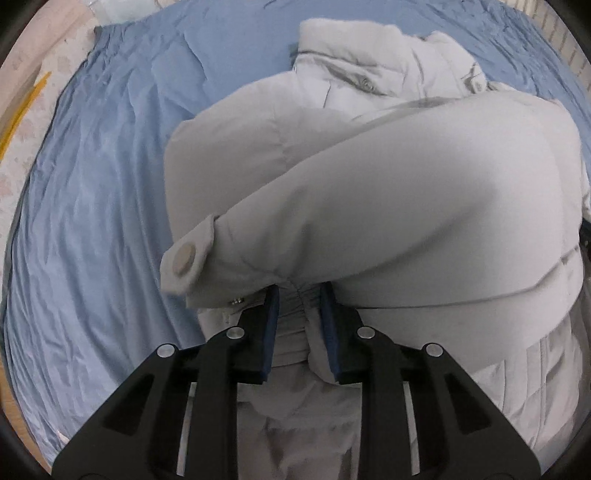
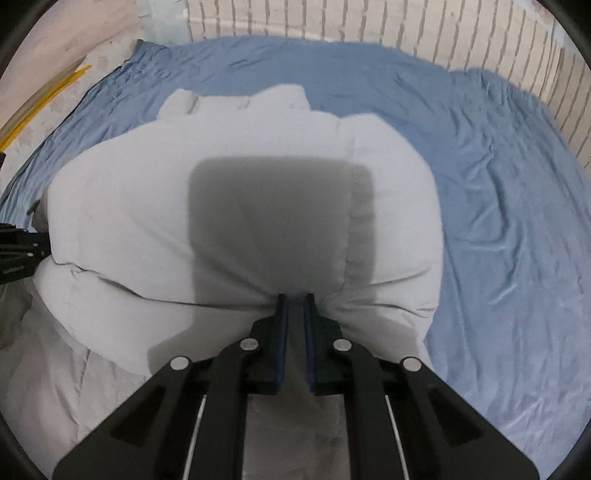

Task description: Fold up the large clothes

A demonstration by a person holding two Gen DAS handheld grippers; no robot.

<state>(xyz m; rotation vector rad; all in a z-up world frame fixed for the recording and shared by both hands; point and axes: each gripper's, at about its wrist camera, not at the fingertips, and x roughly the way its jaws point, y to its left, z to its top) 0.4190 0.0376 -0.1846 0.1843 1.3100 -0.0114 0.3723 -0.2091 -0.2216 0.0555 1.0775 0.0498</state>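
Note:
A pale grey puffer jacket [image 1: 369, 177] lies on a blue sheet [image 1: 92, 221], its sleeves folded across the body. My left gripper [image 1: 299, 291] is shut on a gathered bunch of the jacket's fabric beside a cuff tab with a round snap button [image 1: 186, 254]. The collar [image 1: 354, 48] lies at the far end. In the right wrist view the jacket [image 2: 147, 206] bulges up, and my right gripper [image 2: 295, 297] is shut on a thick fold of its near edge. The left gripper's black frame [image 2: 18, 247] shows at that view's left edge.
The blue sheet [image 2: 498, 221] covers a bed with room to the right and far side. A pale brick wall [image 2: 369, 22] stands behind it. Wood floor with a yellow strip [image 2: 48, 92] lies to the left.

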